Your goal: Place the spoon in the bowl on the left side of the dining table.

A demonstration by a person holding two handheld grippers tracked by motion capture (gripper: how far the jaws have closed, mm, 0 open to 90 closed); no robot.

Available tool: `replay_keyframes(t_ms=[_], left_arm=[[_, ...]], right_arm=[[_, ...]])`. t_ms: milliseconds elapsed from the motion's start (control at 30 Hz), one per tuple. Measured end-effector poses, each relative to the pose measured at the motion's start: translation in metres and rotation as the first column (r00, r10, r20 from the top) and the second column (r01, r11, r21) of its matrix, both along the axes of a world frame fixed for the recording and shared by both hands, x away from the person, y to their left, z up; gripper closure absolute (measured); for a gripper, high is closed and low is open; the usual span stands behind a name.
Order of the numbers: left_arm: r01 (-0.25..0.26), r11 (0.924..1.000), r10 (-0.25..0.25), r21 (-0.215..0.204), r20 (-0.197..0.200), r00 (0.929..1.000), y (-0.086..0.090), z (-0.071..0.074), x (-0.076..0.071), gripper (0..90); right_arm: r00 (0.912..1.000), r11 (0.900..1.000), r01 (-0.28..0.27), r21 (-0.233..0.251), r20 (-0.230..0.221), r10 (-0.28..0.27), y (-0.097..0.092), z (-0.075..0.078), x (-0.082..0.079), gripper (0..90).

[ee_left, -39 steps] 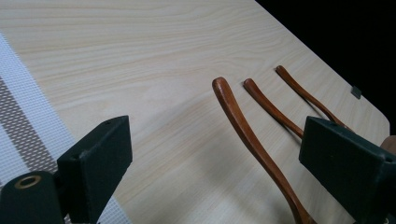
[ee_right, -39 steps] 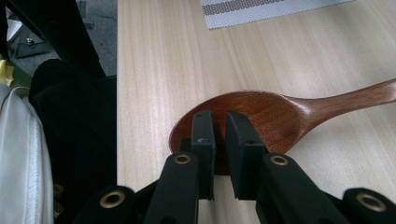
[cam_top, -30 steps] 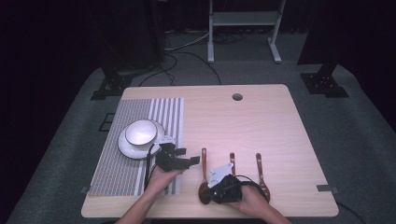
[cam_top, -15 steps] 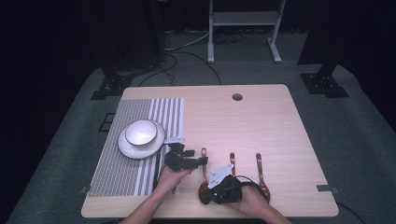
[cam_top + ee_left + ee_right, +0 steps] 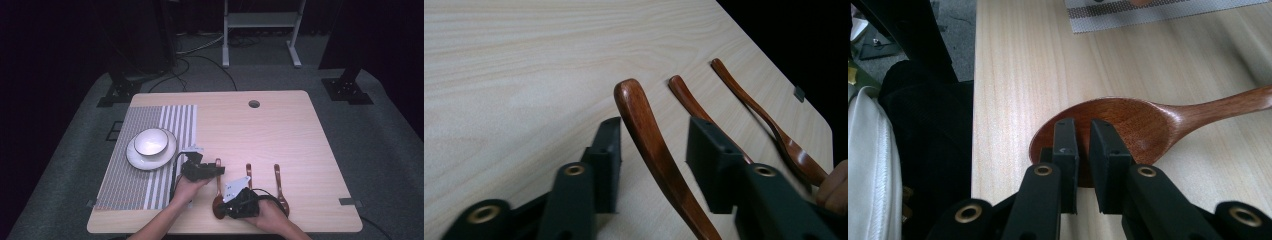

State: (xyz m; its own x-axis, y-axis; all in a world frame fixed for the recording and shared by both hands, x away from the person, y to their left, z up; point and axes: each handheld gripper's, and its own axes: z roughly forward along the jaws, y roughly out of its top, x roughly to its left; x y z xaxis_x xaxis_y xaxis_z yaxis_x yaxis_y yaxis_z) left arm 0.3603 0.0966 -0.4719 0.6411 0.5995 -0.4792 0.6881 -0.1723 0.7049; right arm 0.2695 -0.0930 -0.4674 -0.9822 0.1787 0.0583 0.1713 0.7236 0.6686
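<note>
Three brown wooden spoons lie side by side near the table's front edge. My left gripper (image 5: 219,170) (image 5: 655,155) reaches from the left across the handle (image 5: 218,184) (image 5: 634,105) of the leftmost spoon. Its jaws have just been closing and stand on either side of the handle, with a gap on both sides. My right gripper (image 5: 223,206) (image 5: 1083,145) is shut, its tips lying over the same spoon's bowl (image 5: 1138,120) near the front edge. The middle spoon (image 5: 248,172) (image 5: 681,92) and the right spoon (image 5: 278,180) (image 5: 749,105) lie untouched.
A white bowl (image 5: 150,141) sits on a white plate (image 5: 145,161) on a grey striped placemat (image 5: 170,120) at the left. A cable hole (image 5: 254,104) is at the table's back. Dark floor, stands and cables surround the table.
My left gripper has moved right from the placemat's edge to the leftmost spoon's handle, and its jaws have narrowed around it. The right gripper has stayed on the bowl.
</note>
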Motion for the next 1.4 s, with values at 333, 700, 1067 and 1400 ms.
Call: replay_keyframes(t_ms=[333,700,1067,1400], left_arm=[[-0.003,0.9968,0.0,-0.079,-0.041,0.9992,0.001,-0.003,0.002,73.1],[0.013,0.9876,-0.017,-0.156,-0.029,0.9994,0.0,0.004,-0.003,78.7],[0.036,0.9813,-0.038,-0.189,-0.004,0.9993,-0.003,0.017,-0.01,84.2],[0.023,0.9849,-0.021,-0.172,0.014,0.9997,0.002,0.026,-0.007,84.3]], right_arm=[[1.0,0.9997,-0.003,0.023,0.004,0.003,-0.004,-0.002,0.001,78.4],[1.0,0.9999,0.0,0.012,-0.003,0.0,-0.01,0.002,-0.001,68.9],[0.9979,0.9926,0.064,0.103,-0.019,-0.063,-0.042,0.021,-0.003,63.9],[0.988,0.9809,0.152,0.121,-0.045,-0.148,-0.075,0.025,0.0,55.1]])
